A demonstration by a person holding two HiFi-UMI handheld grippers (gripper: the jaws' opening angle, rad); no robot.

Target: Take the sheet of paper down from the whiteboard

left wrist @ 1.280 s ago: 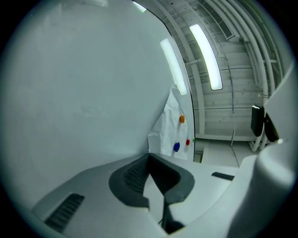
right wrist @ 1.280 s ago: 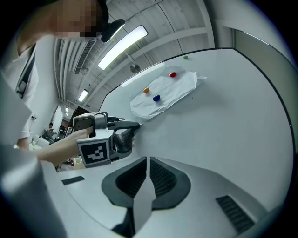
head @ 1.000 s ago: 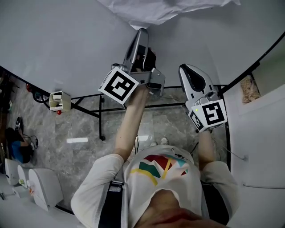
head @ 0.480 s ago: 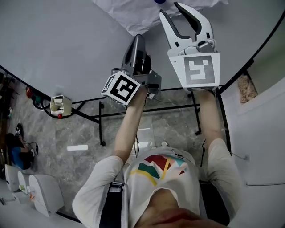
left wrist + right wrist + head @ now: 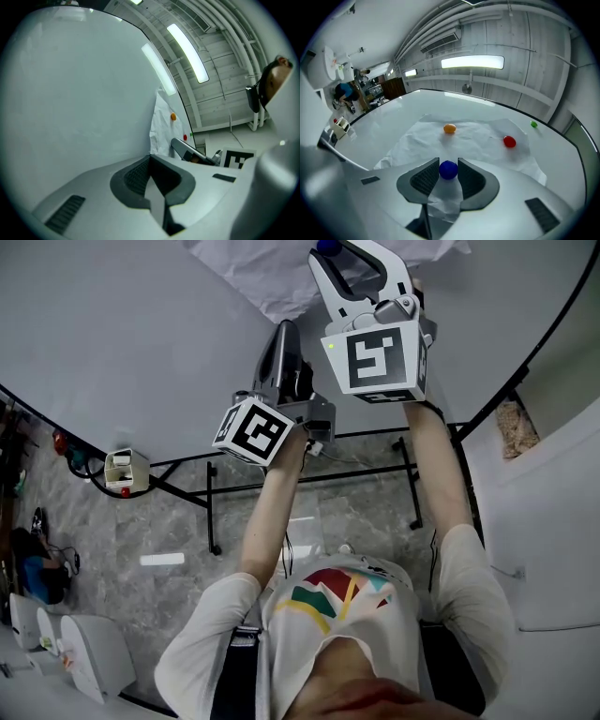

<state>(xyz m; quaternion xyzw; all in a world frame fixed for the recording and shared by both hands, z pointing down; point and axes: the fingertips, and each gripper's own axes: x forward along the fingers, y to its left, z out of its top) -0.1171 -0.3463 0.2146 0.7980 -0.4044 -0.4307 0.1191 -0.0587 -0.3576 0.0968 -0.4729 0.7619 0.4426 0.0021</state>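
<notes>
The step in hand is clearing the magnets. The crumpled white sheet of paper [image 5: 478, 140] lies on the glossy whiteboard [image 5: 141, 334], pinned by small round, smooth magnets. The right gripper [image 5: 448, 165] has just spread its jaws, and the blue magnet [image 5: 448, 169] sits between the ribbed pads, not yet squeezed, I judge. The left gripper [image 5: 150, 159] is pressed together on the sheet's near corner. Next, the right jaws should close on the blue magnet and pull it off. The orange magnet [image 5: 449, 128] and red magnet [image 5: 509, 141] sit farther off.

No readable text or numbers, only coded square markers on left cube [image 5: 255, 430], right cube [image 5: 374, 357]
</notes>
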